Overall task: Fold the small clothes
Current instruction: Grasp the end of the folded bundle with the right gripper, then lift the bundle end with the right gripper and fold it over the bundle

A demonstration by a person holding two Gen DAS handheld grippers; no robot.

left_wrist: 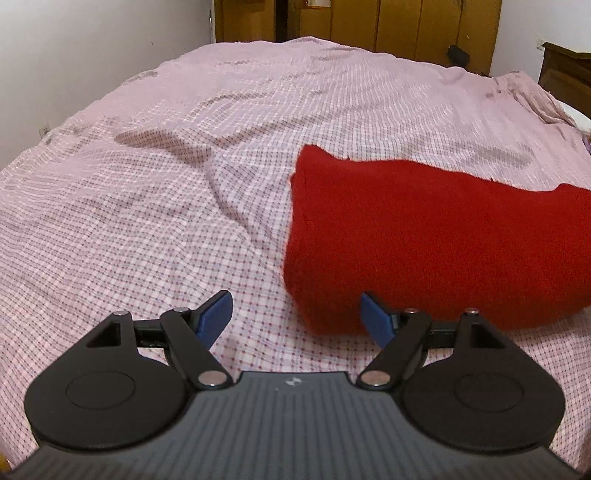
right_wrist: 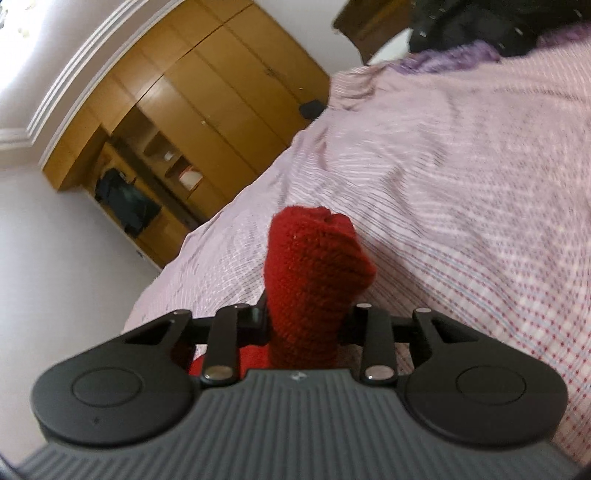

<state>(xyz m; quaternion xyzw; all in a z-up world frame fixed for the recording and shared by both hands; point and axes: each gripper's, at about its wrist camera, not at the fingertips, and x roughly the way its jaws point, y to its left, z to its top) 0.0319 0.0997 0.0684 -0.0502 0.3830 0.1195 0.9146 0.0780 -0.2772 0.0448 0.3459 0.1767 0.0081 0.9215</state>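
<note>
While the left gripper (left_wrist: 297, 314) hangs over the bed (left_wrist: 147, 192), its jaws stand wide apart with nothing between them; only the pink checked sheet shows in the gap. Its blue pads (left_wrist: 214, 314) are bare. A red knit (left_wrist: 424, 240) lies on the bed ahead and to the right, its near edge just beside the right-hand pad; whether they touch I cannot tell. A wardrobe (left_wrist: 388, 22) stands beyond the far edge of the bed.

Seen from the right wrist, the view is tilted, with the bed (right_wrist: 461, 166) sloping up to the right. The right gripper (right_wrist: 304, 325) has its jaws closed narrow on a bunched fold of the red knit (right_wrist: 314, 266), which sticks up between them and stands clear above the sheet. More red cloth shows below the jaws. A wardrobe (right_wrist: 221, 92) fills the upper left, and purple cloth (right_wrist: 461, 55) lies at the bed's far end.
</note>
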